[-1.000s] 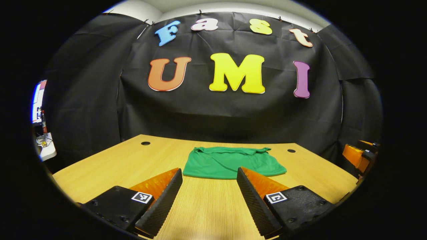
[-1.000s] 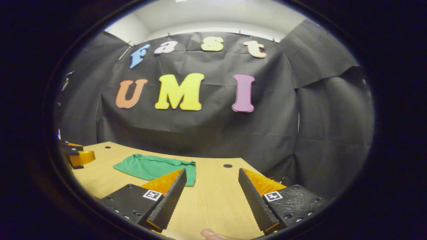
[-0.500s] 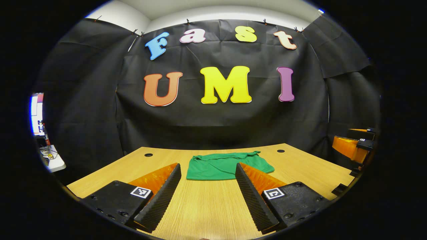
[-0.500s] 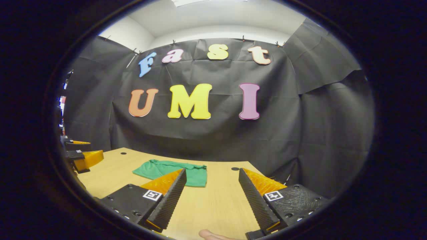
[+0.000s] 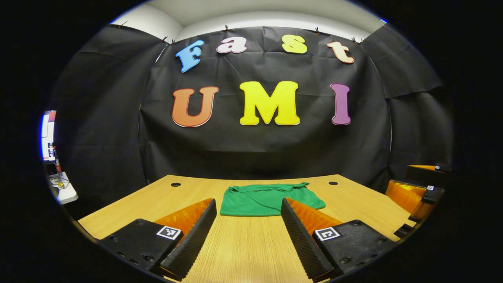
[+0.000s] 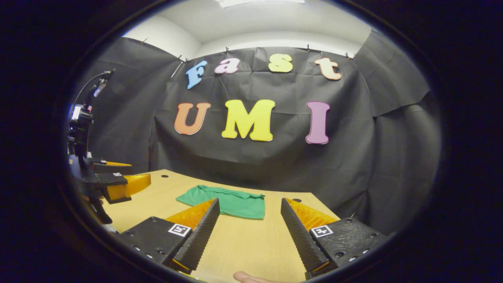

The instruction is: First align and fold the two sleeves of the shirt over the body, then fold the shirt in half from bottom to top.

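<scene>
Shirt (image 5: 267, 199): green, lying flat as a folded, compact rectangle on the far half of the wooden table (image 5: 243, 251), its rumpled edge toward the cloth wall. No writing or brand can be read on it.

Left gripper (image 5: 248, 232): held above the near table edge, fingers spread wide, nothing between them; the shirt lies straight ahead, well apart, seen across the gap. Each finger base carries a small square black-and-white marker, no words.

Right gripper (image 6: 250, 230): likewise spread wide and holding nothing; the shirt (image 6: 226, 201) lies ahead and left of its line, partly behind its left finger. Same square markers.

In the right gripper view, the left gripper (image 6: 125, 184) sits far off at the left edge. A fingertip (image 6: 247, 278) shows at the bottom edge.

Table: two small dark round holes near the far corners (image 5: 175, 184).
</scene>
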Demonstrator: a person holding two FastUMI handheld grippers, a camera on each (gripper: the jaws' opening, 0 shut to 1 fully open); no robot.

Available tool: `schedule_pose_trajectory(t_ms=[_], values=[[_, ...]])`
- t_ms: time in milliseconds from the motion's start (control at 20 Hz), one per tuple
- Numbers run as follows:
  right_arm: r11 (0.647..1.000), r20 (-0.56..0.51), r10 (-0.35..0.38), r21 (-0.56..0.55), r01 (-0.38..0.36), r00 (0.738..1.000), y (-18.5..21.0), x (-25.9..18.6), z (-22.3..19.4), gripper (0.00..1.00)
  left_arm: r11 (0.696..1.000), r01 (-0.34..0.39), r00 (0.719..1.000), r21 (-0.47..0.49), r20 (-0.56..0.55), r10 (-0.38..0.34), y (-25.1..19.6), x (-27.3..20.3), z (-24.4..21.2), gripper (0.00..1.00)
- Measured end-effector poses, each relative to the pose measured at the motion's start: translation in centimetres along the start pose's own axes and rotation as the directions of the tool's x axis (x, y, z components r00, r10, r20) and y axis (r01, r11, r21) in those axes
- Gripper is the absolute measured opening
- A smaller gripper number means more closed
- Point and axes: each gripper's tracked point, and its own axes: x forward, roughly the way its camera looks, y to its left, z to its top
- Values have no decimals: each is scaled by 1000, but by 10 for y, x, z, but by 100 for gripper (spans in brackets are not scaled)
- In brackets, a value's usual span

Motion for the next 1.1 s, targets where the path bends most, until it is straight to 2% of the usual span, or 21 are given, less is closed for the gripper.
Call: schedule_pose_trajectory(t_ms=[250, 450, 500, 1100], values=[[998, -19, 67, 15, -67, 998, 21, -1, -4, 95, 1000, -1, 1000, -19, 1, 1, -1, 1, -1, 100], [998, -13, 58, 8, -57, 998, 17, -2, -4, 97, 1000, 1, 1000, -22, 2, -1, -4, 1, -1, 100], [998, -11, 58, 16, -58, 998, 16, -2, -3, 95, 1000, 3, 1000, -21, 3, -3, -4, 0, -1, 100], [998, -13, 37, 41, -37, 999, 7, 6, -7, 95, 1000, 3, 1000, -9, -11, -3, -6, 3, -5, 100]])
